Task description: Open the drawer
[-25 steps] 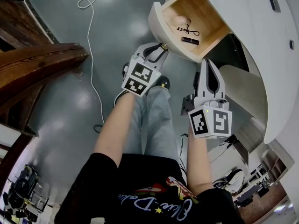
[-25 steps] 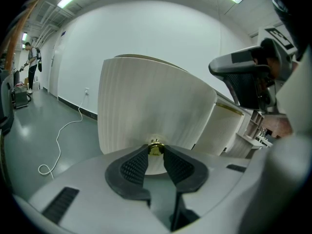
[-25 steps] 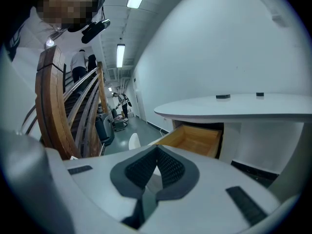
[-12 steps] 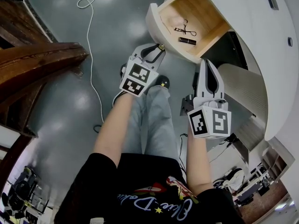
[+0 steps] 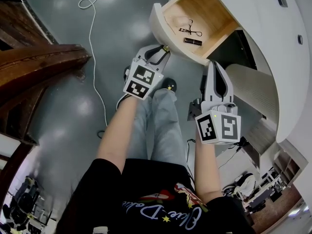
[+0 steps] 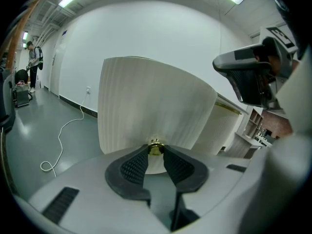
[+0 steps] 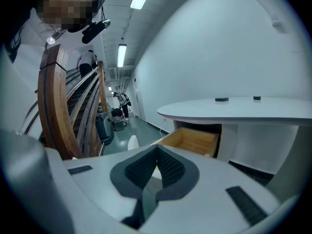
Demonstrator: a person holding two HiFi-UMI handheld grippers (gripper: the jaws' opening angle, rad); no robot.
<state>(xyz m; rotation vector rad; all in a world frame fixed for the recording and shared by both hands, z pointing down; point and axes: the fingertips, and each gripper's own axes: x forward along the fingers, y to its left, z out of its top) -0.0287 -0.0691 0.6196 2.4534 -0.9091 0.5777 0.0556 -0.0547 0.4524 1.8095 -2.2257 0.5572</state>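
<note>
Item: white, ribbed, curved-front drawer with pale wooden interior (image 5: 157, 26). It is standing pulled out from the white surface (image 5: 273, 48) at 1 o'clock in the head view. Its front is pointing roughly toward 8 o'clock, with the long axis running 8 to 2. Left hand-held gripper (image 5: 165, 49) is clamping its small brass knob (image 6: 155, 147). Right hand-held gripper (image 5: 215, 65) is hanging clenched and empty at the drawer's 5 o'clock.

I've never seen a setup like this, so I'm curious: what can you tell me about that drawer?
The drawer stands pulled well out from under a white curved desktop. Its front is a curved, pale, ribbed panel; its inside looks like light wood. The left gripper is clamped on the small brass knob on that front. Inside lie a black scissor-like tool and a small dark tube.
</note>
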